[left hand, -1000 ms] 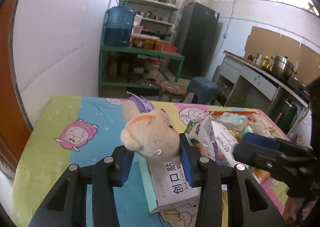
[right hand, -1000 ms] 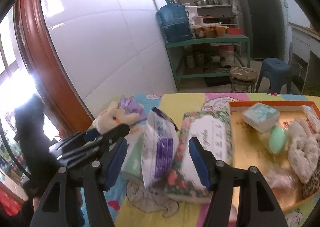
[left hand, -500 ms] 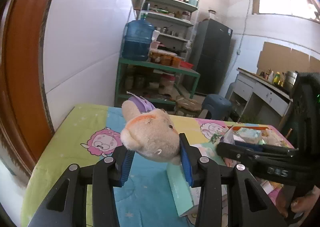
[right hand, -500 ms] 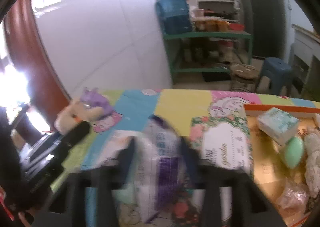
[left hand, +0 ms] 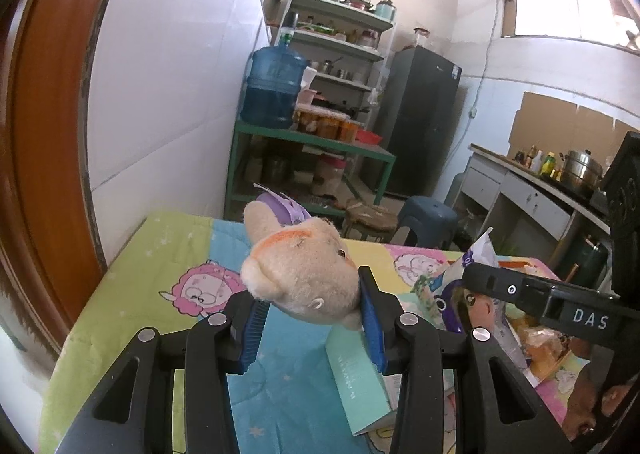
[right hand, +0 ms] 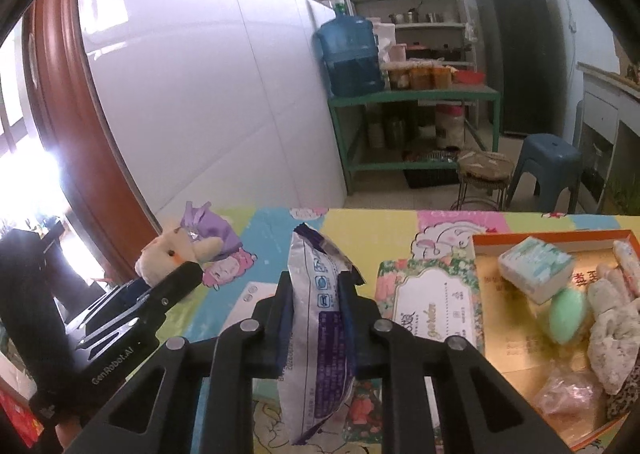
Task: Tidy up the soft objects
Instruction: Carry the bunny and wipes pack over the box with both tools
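Nearest the right wrist camera, a white-and-purple tissue pack [right hand: 320, 318] is squeezed upright between the blue pads of the right gripper [right hand: 316, 294], whose jaws are closing on it. Over on the left, a beige plush toy [left hand: 300, 278] is clamped by the left gripper [left hand: 312, 318], fingers [left hand: 370, 318] pressed into its sides, and it is held clear above the cartoon-print desk [left hand: 160, 250]. A purple cloth piece [left hand: 280, 205] is seen behind the toy's ear. Just under the toy, a mint-green box [left hand: 352, 382] is lying on the desk. Beside the pack, a floral tissue packet [right hand: 432, 302] is laid flat, touching the orange tray [right hand: 520, 240]. In the tray, a pale green wrapped block [right hand: 536, 268], a green oval sponge [right hand: 568, 314] and a fuzzy white item [right hand: 616, 330] are gathered. Further back, a green rack [right hand: 412, 97] carrying a blue water jug [right hand: 352, 53] is seen, with a blue stool [right hand: 548, 165] and a dark fridge [right hand: 516, 45] beyond.
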Tool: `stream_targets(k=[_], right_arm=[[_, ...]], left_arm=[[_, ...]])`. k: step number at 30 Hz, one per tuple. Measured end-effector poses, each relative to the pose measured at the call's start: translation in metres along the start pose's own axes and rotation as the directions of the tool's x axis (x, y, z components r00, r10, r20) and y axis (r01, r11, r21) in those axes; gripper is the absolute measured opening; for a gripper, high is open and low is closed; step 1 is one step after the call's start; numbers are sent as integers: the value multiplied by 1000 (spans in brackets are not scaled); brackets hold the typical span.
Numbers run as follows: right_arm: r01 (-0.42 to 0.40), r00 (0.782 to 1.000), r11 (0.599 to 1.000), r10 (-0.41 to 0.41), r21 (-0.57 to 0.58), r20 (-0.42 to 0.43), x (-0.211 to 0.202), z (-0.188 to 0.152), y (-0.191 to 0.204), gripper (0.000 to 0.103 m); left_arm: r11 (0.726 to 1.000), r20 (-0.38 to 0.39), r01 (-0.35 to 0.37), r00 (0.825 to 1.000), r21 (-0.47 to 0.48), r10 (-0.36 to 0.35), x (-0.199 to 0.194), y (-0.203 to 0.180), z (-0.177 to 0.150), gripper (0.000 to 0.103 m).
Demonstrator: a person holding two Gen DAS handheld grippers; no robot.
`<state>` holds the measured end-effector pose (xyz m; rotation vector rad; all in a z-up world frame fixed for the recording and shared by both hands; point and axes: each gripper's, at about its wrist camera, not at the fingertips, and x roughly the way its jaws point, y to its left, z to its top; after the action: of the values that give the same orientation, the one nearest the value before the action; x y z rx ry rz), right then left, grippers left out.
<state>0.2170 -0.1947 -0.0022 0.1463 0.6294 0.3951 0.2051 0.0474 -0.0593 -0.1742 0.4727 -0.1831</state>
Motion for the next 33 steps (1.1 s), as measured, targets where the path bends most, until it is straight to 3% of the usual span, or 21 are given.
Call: stream_targets(k=[16, 33], right_arm=[[19, 991, 1000, -20, 13, 130, -74, 7, -13, 22], [157, 951, 980, -182, 119, 250, -186, -7, -113, 22]], left_arm=[[994, 56, 78, 995, 72, -82, -37, -45, 19, 44], [946, -20, 283, 959, 158, -284, -34, -164, 8, 44]])
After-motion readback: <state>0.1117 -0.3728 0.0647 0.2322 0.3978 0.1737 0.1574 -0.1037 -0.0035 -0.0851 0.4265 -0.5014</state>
